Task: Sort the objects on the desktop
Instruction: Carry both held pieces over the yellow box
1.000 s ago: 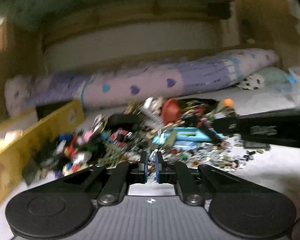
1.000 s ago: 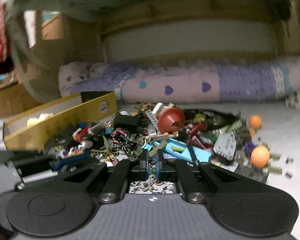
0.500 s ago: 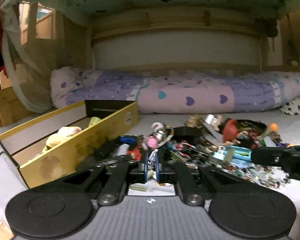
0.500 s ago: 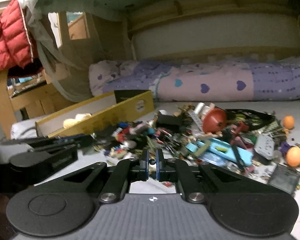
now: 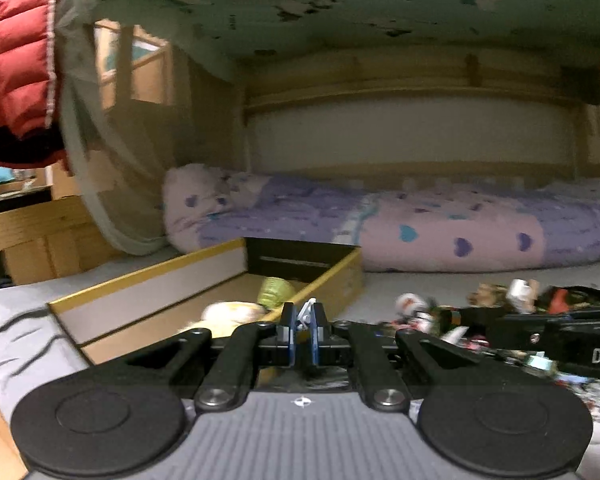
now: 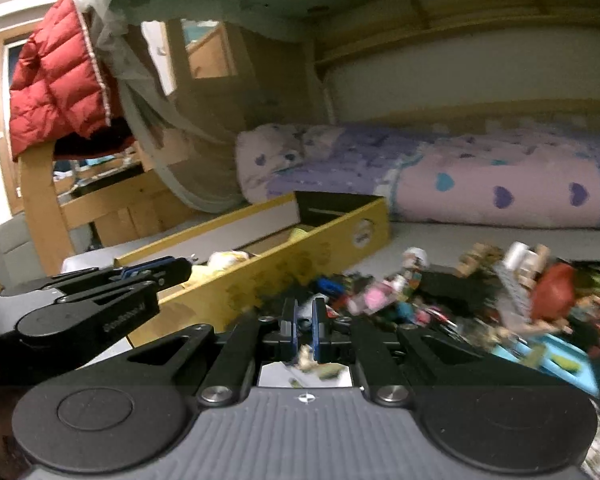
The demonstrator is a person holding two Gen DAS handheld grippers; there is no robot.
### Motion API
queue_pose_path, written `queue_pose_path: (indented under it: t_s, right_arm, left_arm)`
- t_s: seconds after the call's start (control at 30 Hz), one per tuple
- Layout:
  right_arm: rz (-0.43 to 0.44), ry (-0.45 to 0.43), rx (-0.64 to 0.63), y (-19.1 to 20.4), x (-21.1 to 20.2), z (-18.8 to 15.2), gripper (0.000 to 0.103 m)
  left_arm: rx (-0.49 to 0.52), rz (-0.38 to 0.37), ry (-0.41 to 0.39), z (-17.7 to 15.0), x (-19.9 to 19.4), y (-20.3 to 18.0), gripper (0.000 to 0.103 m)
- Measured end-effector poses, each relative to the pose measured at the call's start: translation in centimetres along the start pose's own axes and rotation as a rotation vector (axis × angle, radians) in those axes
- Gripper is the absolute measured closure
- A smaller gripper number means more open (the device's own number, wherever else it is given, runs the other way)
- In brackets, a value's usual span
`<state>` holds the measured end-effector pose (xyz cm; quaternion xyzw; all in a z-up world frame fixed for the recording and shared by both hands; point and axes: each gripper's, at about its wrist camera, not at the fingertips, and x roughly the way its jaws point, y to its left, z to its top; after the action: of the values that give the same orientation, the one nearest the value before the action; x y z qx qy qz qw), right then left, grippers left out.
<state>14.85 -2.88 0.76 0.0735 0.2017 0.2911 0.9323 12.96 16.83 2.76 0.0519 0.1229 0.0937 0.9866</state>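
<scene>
My left gripper [image 5: 303, 330] is shut on a small white piece [image 5: 307, 312] and is held over the near edge of a yellow cardboard box [image 5: 332, 280]. The box holds a pale soft toy [image 5: 232, 314] and a green-yellow object [image 5: 274, 290]. My right gripper [image 6: 303, 330] is nearly shut with nothing clearly between its pads, low over a pile of small toys and parts [image 6: 460, 304]. In the right wrist view the left gripper [image 6: 168, 268] shows above the box [image 6: 300, 256]. The right gripper's arm [image 5: 560, 336] crosses the left wrist view.
A rolled purple and pink quilt [image 6: 480, 184] lies behind the pile and box. A red round object [image 6: 552, 292] and a light blue flat piece [image 6: 548, 360] lie in the pile. A red padded jacket [image 6: 56, 80] hangs on a wooden bed frame at left.
Both grippers have swung left, away from the pile. The left gripper has carried the small white piece from over the pile to above the yellow box.
</scene>
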Motion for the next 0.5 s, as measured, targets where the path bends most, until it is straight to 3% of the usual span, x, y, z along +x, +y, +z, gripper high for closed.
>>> queue_pose_path:
  t_s: [0.17, 0.3, 0.5]
  right_arm:
    - [0.070, 0.023, 0.025, 0.7, 2.4, 0.6, 0.094]
    - [0.103, 0.050, 0.018, 1.6, 4.2, 0.4, 0.094]
    - [0.106, 0.059, -0.003, 3.3, 6.3, 0.0, 0.094]
  left_arm:
    - [-0.074, 0.097, 0.016, 0.8, 1.7, 3.3, 0.095]
    - [-0.118, 0.090, 0.054, 1.1, 2.5, 4.8, 0.096]
    - [-0.099, 0.100, 0.062, 0.6, 2.9, 5.5, 0.096]
